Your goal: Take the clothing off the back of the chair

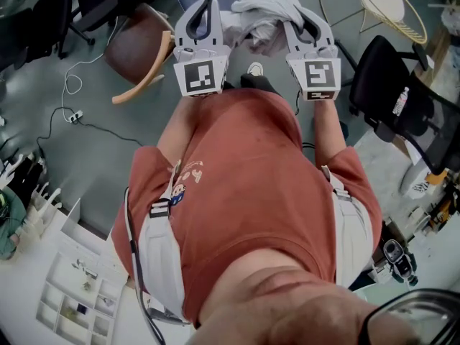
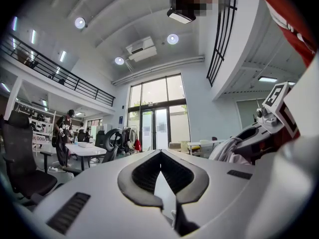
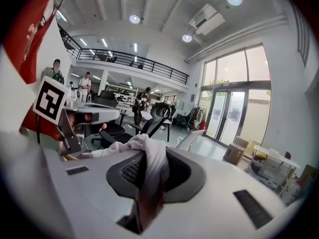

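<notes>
The white clothing point(image 1: 262, 9) hangs bunched between my two grippers, held up in front of the person's chest. My right gripper point(image 1: 305, 16) is shut on a thick fold of it point(image 3: 149, 168), which runs through the jaws and trails off to the left. My left gripper point(image 1: 205, 13) is shut too, with a thin white strip point(image 2: 158, 193) pinched between its pads. From the left gripper view the clothing point(image 2: 227, 151) drapes off the right gripper. A brown chair point(image 1: 136, 45) with a curved wooden arm stands below and to the left; the clothing does not touch it.
A black office chair point(image 1: 395, 92) stands at the right and a round wire table point(image 1: 388, 6) at the top right. A white cable point(image 1: 72, 85) lies on the grey floor at left. White trays point(image 1: 72, 293) sit at the lower left. People stand by distant tables point(image 2: 67, 133).
</notes>
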